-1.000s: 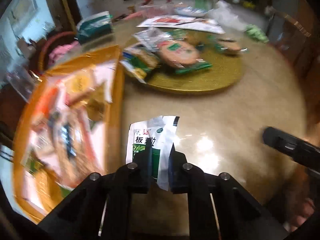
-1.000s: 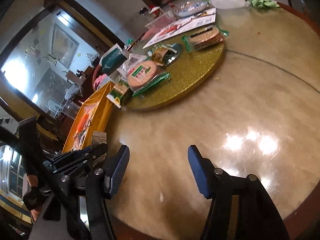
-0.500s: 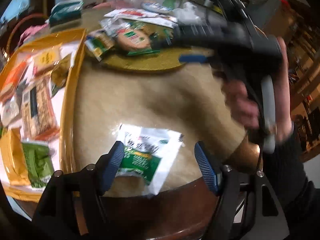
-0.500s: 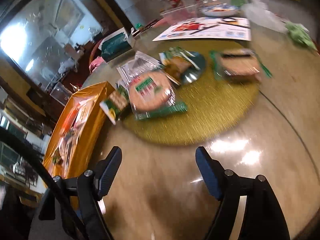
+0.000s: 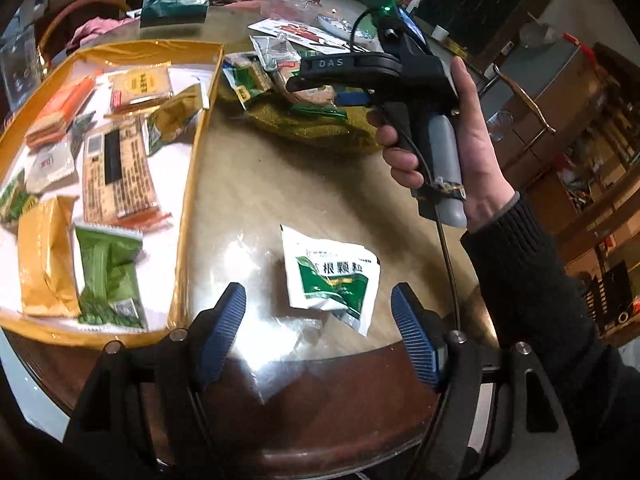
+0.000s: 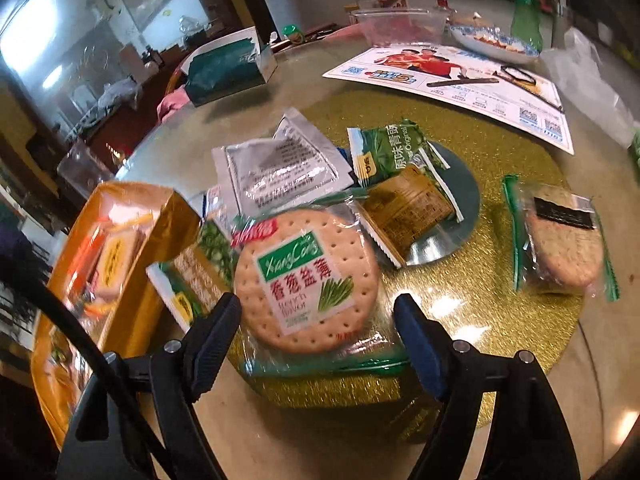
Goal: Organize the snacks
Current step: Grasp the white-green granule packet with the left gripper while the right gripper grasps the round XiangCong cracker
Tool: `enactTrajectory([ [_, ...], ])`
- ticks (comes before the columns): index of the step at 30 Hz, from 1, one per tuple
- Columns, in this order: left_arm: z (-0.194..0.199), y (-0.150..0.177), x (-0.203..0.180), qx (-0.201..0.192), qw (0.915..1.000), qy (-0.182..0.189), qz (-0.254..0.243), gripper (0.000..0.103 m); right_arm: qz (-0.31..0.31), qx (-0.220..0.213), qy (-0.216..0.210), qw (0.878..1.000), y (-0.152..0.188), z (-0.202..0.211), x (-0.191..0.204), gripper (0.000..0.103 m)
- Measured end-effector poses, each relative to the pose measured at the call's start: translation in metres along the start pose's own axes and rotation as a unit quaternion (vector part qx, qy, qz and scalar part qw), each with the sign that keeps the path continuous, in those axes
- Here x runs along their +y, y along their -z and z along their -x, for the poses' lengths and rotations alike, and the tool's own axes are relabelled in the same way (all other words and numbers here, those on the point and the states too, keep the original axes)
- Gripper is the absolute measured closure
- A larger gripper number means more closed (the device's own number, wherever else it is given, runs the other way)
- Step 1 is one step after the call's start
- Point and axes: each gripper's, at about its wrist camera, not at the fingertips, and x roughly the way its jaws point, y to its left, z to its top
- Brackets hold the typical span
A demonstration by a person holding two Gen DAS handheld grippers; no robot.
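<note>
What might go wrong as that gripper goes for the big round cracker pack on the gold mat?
1. The right gripper is open around the round cracker in clear wrap, which is about as wide as the jaws; closing may crack it or slip off the glossy film.
2. A green snack packet leans against the cracker and may get dragged along.
3. The white-and-green sachet lies near the table's edge; a nudge may knock it off.
</note>
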Motion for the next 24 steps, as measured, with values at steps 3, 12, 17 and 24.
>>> enactTrajectory([
  [3,-0.009,0.0,-0.003,0.015,0.9999,-0.004,0.004,0.027,0.01,0.003,0.002,1.0,0.005,0.004,0.002,0.035],
  [12,-0.031,-0.01,-0.014,0.046,0.9988,-0.01,0.011,0.028,-0.016,0.019,-0.004,1.0,0.015,0.014,-0.015,0.096],
  [17,-0.05,-0.022,-0.022,0.049,0.9984,-0.027,-0.001,0.049,-0.05,0.007,-0.017,0.999,0.039,0.036,-0.034,0.096],
  [24,-0.055,-0.024,-0.022,0.041,0.998,-0.048,0.002,0.071,-0.094,-0.016,-0.053,0.994,0.018,0.041,-0.035,0.027],
])
